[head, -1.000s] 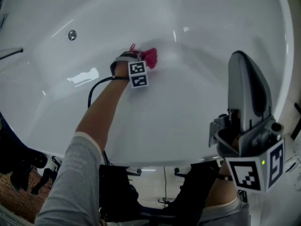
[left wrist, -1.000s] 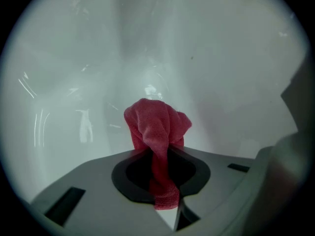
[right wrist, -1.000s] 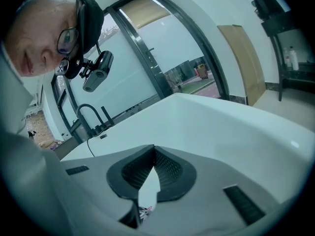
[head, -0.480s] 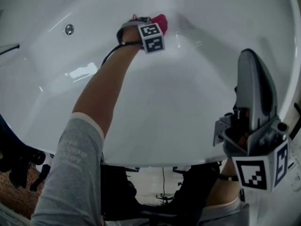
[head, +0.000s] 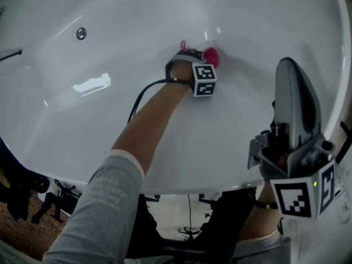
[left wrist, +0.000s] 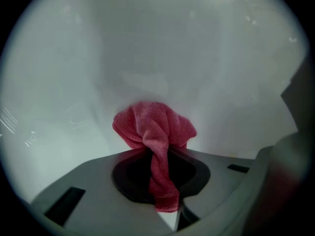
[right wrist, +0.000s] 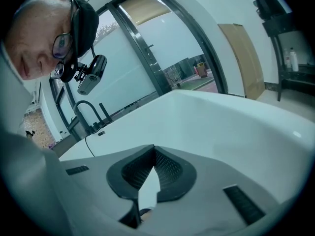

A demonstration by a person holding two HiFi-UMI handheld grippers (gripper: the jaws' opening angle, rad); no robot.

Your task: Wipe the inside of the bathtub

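Note:
The white bathtub (head: 137, 15) fills the head view. My left gripper (head: 202, 58) reaches deep into it on an outstretched arm and is shut on a pink-red cloth (head: 213, 57), which presses against the tub's inner wall. In the left gripper view the cloth (left wrist: 155, 127) bunches out ahead of the closed jaws (left wrist: 160, 157) onto the white surface. My right gripper (head: 291, 66) stands upright by the tub's near right rim, shut and empty; its pads meet at the tips (right wrist: 153, 152).
A round metal fitting (head: 81, 34) sits in the tub wall at upper left. A black cable (head: 144, 95) trails from the left gripper. A dark tap (right wrist: 91, 113) stands on the far rim. Dark equipment (head: 27, 194) lies on the floor below the tub.
The left gripper swept the cloth up the tub wall, then back down and to the right. The right gripper has hardly moved.

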